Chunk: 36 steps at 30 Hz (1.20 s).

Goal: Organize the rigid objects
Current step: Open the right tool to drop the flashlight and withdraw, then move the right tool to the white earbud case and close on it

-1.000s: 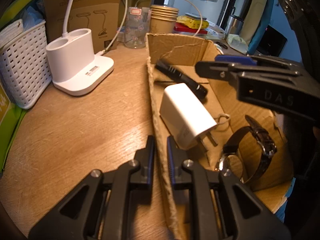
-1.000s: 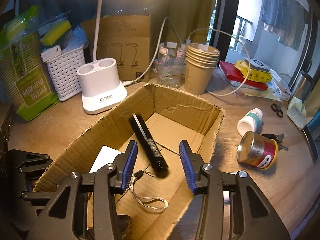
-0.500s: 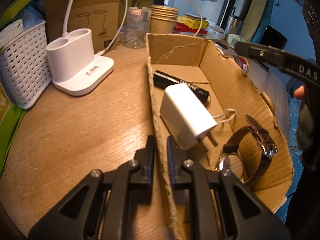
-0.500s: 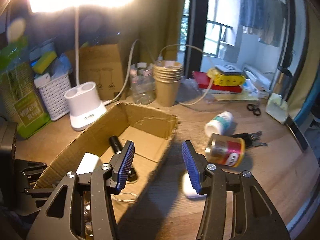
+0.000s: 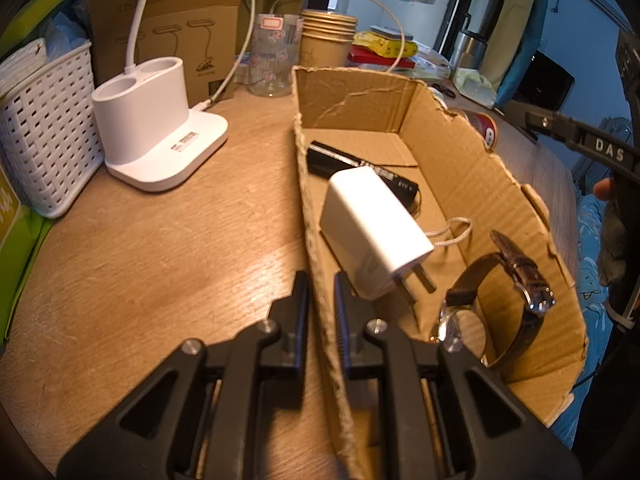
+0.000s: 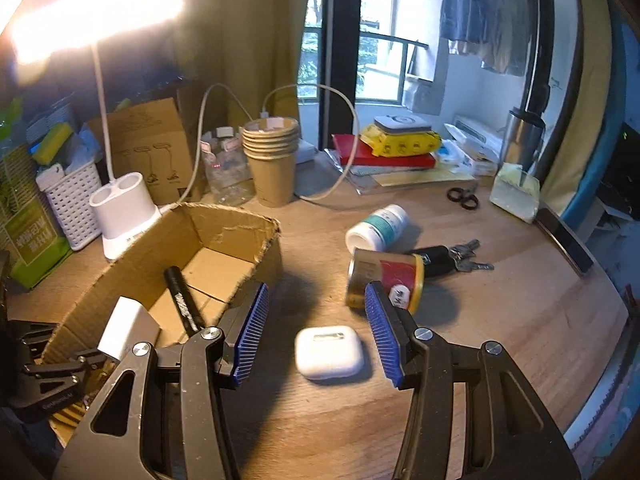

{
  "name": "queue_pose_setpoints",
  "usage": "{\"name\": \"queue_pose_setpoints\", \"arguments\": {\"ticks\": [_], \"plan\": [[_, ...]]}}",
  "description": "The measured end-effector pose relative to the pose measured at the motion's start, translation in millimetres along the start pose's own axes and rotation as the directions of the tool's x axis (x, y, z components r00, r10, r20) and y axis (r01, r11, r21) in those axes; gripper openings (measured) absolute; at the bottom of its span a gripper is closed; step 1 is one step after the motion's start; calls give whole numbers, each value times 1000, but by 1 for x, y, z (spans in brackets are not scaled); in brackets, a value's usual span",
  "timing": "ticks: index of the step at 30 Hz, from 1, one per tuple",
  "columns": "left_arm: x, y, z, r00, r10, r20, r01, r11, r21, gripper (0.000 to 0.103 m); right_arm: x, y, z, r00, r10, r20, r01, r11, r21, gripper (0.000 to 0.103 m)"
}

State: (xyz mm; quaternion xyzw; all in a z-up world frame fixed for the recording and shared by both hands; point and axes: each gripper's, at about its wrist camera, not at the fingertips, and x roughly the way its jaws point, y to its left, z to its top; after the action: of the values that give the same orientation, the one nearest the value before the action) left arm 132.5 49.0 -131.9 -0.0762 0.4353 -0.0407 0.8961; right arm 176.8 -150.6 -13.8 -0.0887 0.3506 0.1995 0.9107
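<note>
So the left gripper [image 5: 321,308] has its black fingers [image 5: 297,312] clamped tight on the near side wall of the open brown cardboard box [image 5: 452,148], one finger outside and one inside, pinching the cardboard edge. Inside that box: a white plug-in charger block [image 5: 372,232] leaning against the wall, a black marker-shaped flashlight [image 5: 360,168] behind it with a pale cord loop, and a brown leather strap wristwatch [image 5: 500,304] standing on its side near the right wall.

The right gripper [image 6: 316,332] hangs over the wooden surface [image 6: 500,320] just right of the box, blue ribbed fingers [image 6: 252,332] about halfway apart; they've just been opening and hold nothing. A small white rounded earbud case [image 6: 328,346] lies flat on the surface right between and below them, not touched. Further back a gold and red tin can [image 6: 384,280] lies on its side, with a white pill bottle with a teal label [image 6: 378,226] and a black key fob with keys [image 6: 448,258] beside it.
</note>
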Motion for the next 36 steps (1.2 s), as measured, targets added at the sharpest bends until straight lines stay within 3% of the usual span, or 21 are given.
{"name": "queue_pose_setpoints", "arguments": {"ticks": [21,36], "plan": [[0,0,0,1000,0,0,0,1000,0,14,47,-9,-33,992,-5,-124,6,1000,8,54],[0,0,0,1000,0,0,0,1000,0,14,63,-6,-37,989,-3,-148,4,1000,1,55]]}}
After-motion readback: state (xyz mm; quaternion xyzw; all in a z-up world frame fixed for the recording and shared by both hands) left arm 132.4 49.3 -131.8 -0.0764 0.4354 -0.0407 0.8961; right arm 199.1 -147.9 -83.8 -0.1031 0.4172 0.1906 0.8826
